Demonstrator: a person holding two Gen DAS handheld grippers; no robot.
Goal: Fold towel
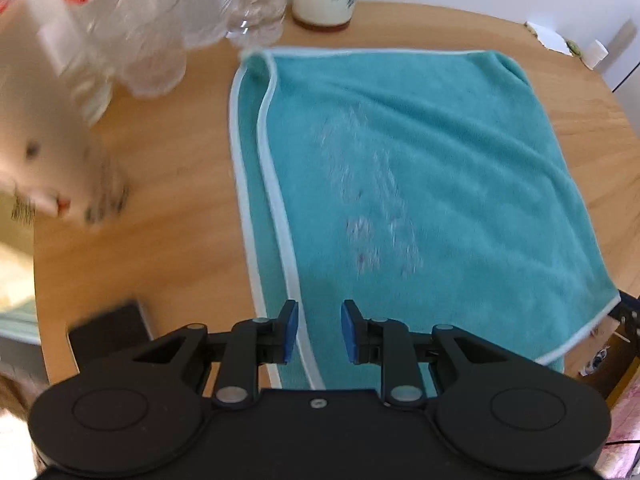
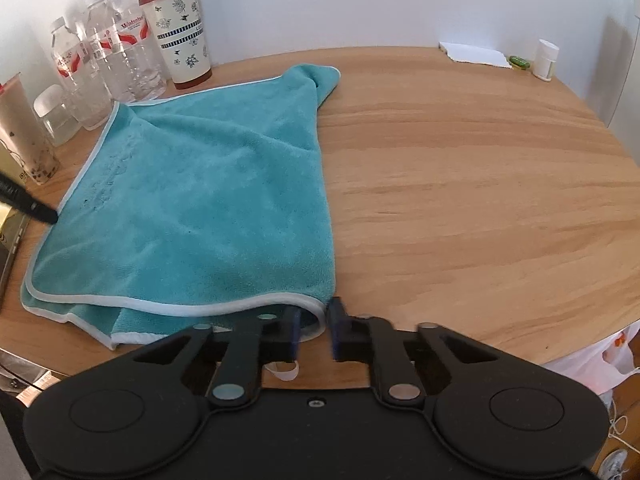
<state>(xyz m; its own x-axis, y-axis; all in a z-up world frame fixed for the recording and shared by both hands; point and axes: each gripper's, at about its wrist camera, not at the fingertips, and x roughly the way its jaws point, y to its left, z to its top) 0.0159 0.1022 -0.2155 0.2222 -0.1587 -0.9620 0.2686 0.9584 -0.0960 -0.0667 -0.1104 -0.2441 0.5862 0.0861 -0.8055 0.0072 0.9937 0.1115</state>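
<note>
A teal towel [image 1: 420, 184] with pale trim lies folded in two on the round wooden table [image 2: 480, 184]. Its two layers are offset along the left edge in the left wrist view. My left gripper [image 1: 320, 330] is open just above the towel's near left part, and the top layer's trimmed edge [image 1: 280, 220] runs past its left finger. In the right wrist view the towel [image 2: 200, 200] fills the left half. My right gripper [image 2: 316, 330] is open at the towel's near right corner [image 2: 316, 314], which sits between the fingertips.
Clear water bottles [image 2: 120, 52], a floral tumbler with a red lid [image 2: 180, 28], a small jar [image 2: 54, 114] and a milk tea cup [image 2: 24, 132] crowd the back left. Torn paper [image 2: 474, 54] and a small white bottle [image 2: 546, 60] sit far right. A dark block [image 1: 108, 328] lies near left.
</note>
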